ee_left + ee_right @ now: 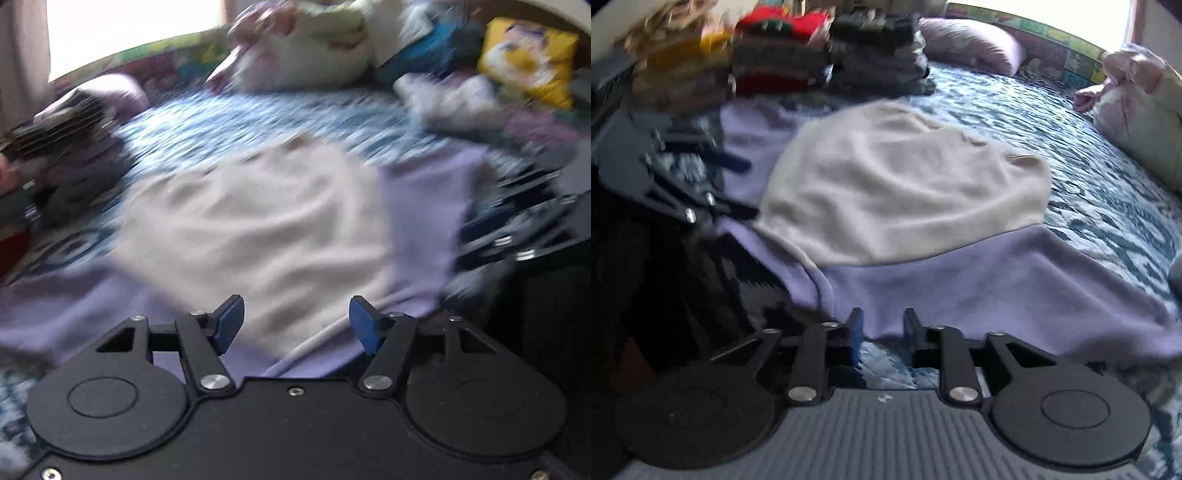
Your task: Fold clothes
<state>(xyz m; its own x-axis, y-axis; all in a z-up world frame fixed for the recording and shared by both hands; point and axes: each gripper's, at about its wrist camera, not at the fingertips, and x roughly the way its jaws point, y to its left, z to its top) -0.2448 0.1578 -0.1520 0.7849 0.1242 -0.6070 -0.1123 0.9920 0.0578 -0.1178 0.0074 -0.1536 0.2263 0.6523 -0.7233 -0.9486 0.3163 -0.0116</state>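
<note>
A lavender garment with a cream panel (258, 221) lies spread on the blue patterned bedspread (258, 118). My left gripper (296, 322) hovers over its near lavender edge, open, with nothing pinched between its blue pads (229, 321). In the right wrist view the same garment (905, 184) lies flat, cream part in the middle, lavender hem nearest. My right gripper (884, 328) sits at that hem with a narrow gap between its jaws; the hem's edge shows in the gap but the pads do not press on it. Each gripper shows blurred at the other view's edge.
Stacks of folded clothes (827, 55) stand at the far left of the bed beside a lavender pillow (971, 40). A bundled floral quilt (1137, 99) lies at the right. A yellow cushion (528, 62) and loose clothes (461, 99) lie at the back.
</note>
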